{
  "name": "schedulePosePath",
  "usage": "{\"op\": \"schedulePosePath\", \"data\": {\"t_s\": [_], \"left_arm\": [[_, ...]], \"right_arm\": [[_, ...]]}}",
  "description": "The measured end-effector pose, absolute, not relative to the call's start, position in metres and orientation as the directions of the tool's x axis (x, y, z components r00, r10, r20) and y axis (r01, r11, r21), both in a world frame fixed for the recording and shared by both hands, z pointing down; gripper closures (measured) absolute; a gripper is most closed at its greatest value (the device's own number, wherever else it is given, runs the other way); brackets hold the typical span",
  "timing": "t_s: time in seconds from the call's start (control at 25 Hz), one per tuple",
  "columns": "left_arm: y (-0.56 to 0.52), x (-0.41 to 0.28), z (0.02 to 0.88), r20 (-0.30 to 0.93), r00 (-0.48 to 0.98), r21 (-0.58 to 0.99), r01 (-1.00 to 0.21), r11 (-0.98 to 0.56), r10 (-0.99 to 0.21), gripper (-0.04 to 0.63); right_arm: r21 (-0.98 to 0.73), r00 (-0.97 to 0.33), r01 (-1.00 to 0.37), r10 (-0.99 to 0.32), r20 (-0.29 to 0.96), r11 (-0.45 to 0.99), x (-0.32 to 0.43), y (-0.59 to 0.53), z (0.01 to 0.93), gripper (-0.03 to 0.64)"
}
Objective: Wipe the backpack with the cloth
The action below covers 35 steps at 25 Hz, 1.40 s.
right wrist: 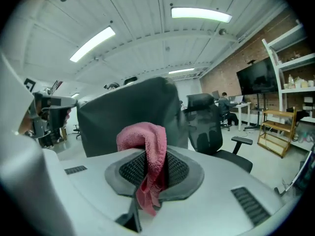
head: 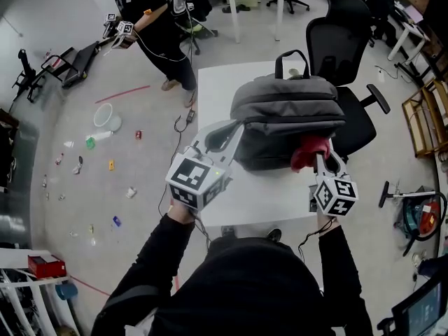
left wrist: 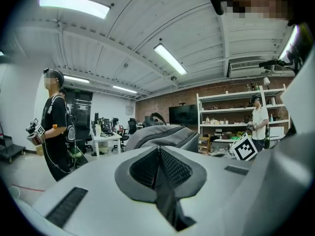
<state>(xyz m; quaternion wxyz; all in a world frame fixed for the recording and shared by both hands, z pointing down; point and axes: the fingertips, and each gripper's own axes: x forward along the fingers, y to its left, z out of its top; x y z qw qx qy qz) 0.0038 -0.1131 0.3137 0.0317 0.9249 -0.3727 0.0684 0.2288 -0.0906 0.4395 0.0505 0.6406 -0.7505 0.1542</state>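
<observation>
A grey backpack [head: 287, 114] lies on the white table [head: 217, 89], its handle pointing away from me. My right gripper [head: 316, 157] is at the pack's near right corner, shut on a pink-red cloth [head: 310, 150]. In the right gripper view the cloth [right wrist: 145, 146] is pinched between the jaws and folds over their top, with the dark backpack [right wrist: 128, 114] just behind it. My left gripper [head: 235, 127] is at the pack's near left side, jaws shut with nothing between them. In the left gripper view the backpack [left wrist: 162, 135] rises just beyond the fingertips.
A black office chair [head: 343, 40] stands behind the table on the right. Another person [head: 157, 19] with grippers stands at the far left. Small litter and a bowl [head: 105, 116] lie on the floor to the left. A wooden rack [head: 423, 121] and floor tools are at the right.
</observation>
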Motion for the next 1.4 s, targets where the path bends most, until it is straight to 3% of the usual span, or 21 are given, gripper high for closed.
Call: {"op": "schedulePosePath", "data": {"t_s": [0.16,0.32,0.72,1.16,1.4], "left_arm": [[-0.115,0.006,0.315,0.145,0.684,0.011,-0.724,-0.690,-0.715,0.566],[-0.115,0.012,0.317,0.142,0.661,0.009,-0.745,-0.667,-0.737,0.566],[-0.109,0.006,0.318,0.176,0.699,-0.025,-0.701,-0.713,-0.693,0.565],[-0.110,0.002,0.320,0.182,0.805,-0.044,-0.566,-0.823,-0.564,0.565],[-0.110,0.000,0.322,0.174,0.834,-0.028,-0.528,-0.849,-0.524,0.565]], "right_arm": [[-0.204,-0.055,-0.979,-0.966,0.253,0.002,0.303,-0.087,0.436,0.551],[-0.212,-0.085,-0.977,-0.948,0.305,0.020,0.319,-0.097,0.460,0.551],[-0.324,-0.275,-0.936,-0.860,0.429,0.138,0.182,-0.104,0.533,0.551],[-0.271,-0.579,-0.814,-0.679,0.451,0.514,-0.057,-0.102,0.531,0.551],[-0.327,-0.512,-0.857,-0.725,0.461,0.398,-0.030,-0.113,0.550,0.551]]}}
